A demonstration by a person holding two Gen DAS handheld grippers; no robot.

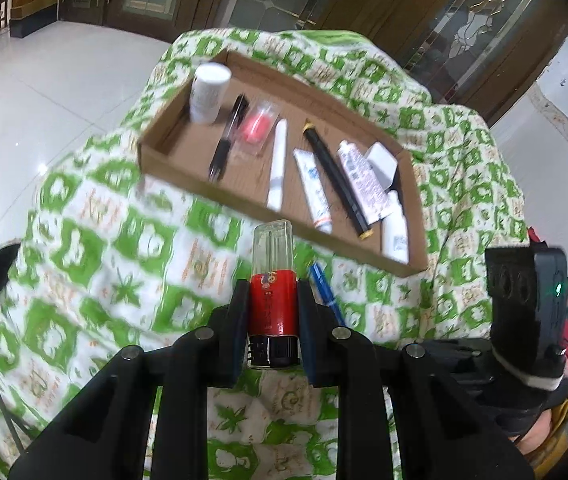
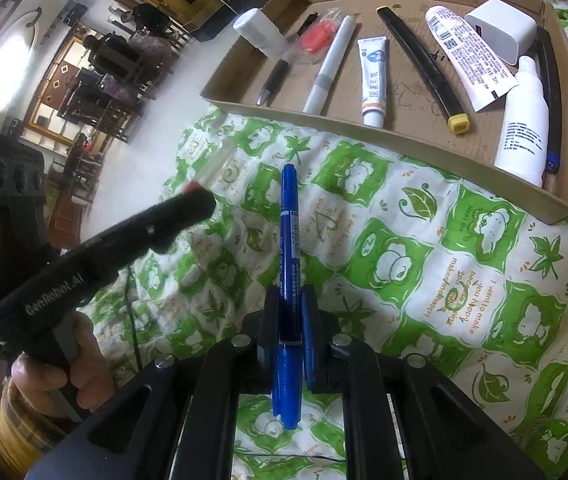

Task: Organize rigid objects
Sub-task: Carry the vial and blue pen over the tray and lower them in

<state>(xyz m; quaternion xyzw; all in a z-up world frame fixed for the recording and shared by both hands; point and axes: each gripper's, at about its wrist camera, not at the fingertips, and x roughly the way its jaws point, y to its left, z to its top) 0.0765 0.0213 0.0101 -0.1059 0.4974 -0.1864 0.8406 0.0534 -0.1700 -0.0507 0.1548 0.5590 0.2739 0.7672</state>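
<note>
The left hand-held gripper (image 2: 199, 204), at nine o'clock in the right wrist view, carries white lettering "GenRobot.AI" along its body. The green-and-white cloth (image 2: 424, 264) bears orange words, upside down at four o'clock: "I want to make you happy". Other labels are illegible.

Bare green-patterned cloth (image 2: 424, 264) lies open before the cardboard tray (image 2: 324, 120), whose floor is crowded except a gap beside the white bottle (image 1: 207, 94).
</note>
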